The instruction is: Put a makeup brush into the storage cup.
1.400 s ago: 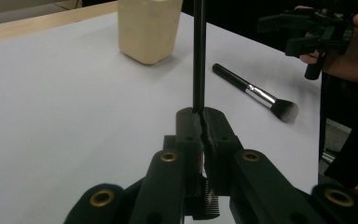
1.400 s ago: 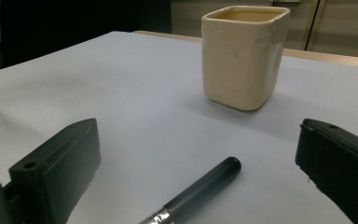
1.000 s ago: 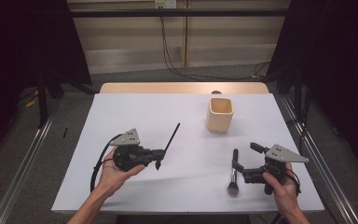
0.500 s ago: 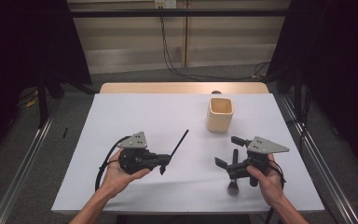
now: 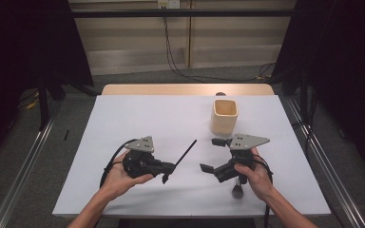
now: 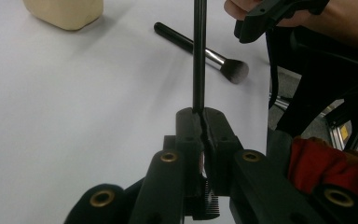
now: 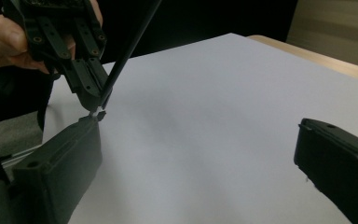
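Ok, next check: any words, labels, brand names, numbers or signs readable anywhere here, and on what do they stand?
None can be read.
Cream cup: plain walls, no print.
Thin black stick in the shut left gripper: no marking.
Makeup brush lying on the white table: no brand visible on handle or ferrule.
Right gripper, jaws open, and its grey plate: no lettering.
Wall fitting at the top of the high view: too small to tell.

White table — a beige cup and a makeup brush lie on it.
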